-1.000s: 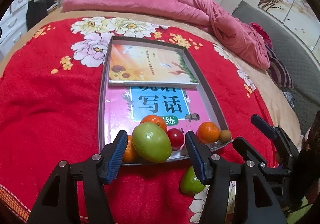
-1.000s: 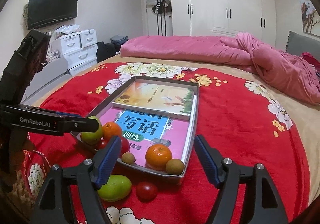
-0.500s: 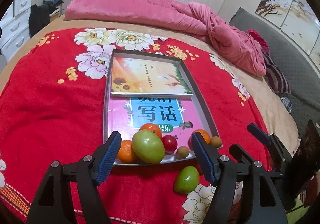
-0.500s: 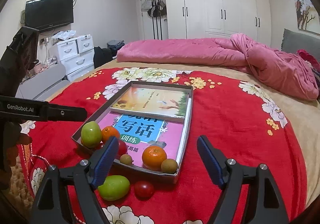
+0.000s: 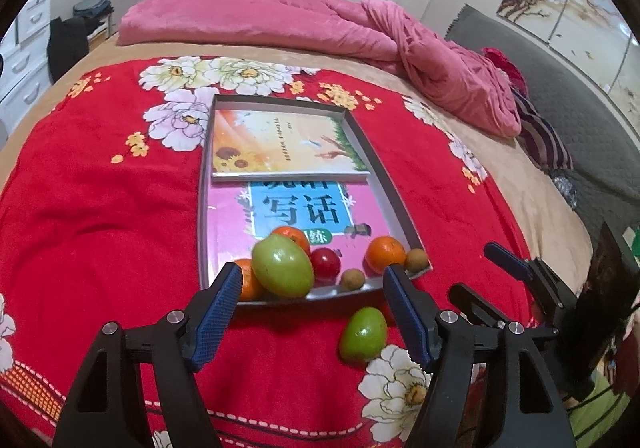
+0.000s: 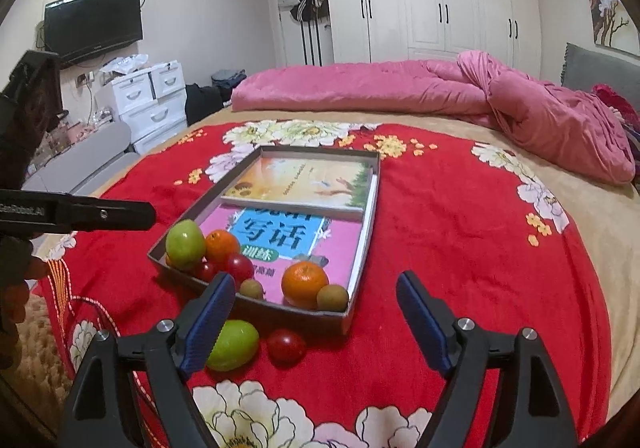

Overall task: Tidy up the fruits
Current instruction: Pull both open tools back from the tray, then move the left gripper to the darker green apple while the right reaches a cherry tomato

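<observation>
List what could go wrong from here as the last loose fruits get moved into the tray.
1. The green fruit and red fruit lie loose on the soft red blanket; a nudge from the open right gripper could roll them off.
2. The tray near end is crowded: the orange and small brown fruit sit by the low wall, so a drop there may knock them out.
</observation>
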Available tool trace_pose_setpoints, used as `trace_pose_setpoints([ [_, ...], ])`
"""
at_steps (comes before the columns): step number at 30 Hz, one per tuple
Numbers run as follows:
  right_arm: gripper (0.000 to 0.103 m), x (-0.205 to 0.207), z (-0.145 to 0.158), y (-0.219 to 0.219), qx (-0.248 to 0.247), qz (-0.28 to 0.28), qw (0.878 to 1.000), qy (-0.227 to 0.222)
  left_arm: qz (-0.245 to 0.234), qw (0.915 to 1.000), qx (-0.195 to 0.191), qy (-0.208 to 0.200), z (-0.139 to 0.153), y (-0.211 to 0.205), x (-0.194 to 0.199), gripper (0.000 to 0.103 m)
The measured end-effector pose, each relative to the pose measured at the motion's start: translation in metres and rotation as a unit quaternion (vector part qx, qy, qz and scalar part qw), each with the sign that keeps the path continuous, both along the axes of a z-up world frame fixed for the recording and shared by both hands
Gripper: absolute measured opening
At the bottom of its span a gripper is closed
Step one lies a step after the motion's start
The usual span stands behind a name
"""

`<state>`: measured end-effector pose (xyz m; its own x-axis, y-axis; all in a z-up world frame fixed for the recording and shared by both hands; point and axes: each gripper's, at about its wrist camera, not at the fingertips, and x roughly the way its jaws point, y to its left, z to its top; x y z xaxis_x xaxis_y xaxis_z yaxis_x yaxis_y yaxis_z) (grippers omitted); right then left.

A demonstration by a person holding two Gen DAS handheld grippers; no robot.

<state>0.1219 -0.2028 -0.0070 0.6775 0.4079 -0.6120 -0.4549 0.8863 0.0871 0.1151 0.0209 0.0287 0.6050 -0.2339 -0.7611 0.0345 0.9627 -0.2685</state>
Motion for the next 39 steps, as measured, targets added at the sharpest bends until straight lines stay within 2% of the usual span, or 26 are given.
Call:
trace_pose_setpoints([
  [8, 0.082, 0.000, -0.016, 0.004, -0.028, 0.007, 0.999, 0.044, -0.040, 0.9990, 0.011, 0.019, -0.014, -0.020, -0.010, 0.075],
  [13, 0.082, 0.003, -0.029, 0.004, -0.043, 0.007, 0.996, 0.075, -0.060, 0.9969, 0.017, 0.047, -0.035, -0.031, -0.012, 0.075],
  [22, 0.081, 0.009, -0.046, 0.003, -0.045, 0.024, 0.992, 0.119, -0.079, 0.9943, -0.002, 0.072, -0.056, -0.042, -0.011, 0.074],
  [29, 0.066, 0.017, -0.058, 0.011, -0.049, 0.049, 0.988, 0.139, -0.088, 0.9926, -0.010, 0.083, -0.067, -0.044, -0.012, 0.074],
  [33, 0.053, 0.023, -0.066, 0.017, -0.056, 0.060, 0.986, 0.148, -0.093, 0.9918, -0.013, 0.087, -0.070, -0.045, -0.009, 0.074],
  [39, 0.044, 0.031, -0.070, 0.025, -0.038, 0.083, 0.983, 0.162, -0.102, 0.9903, -0.010, 0.094, -0.078, -0.051, -0.005, 0.068],
])
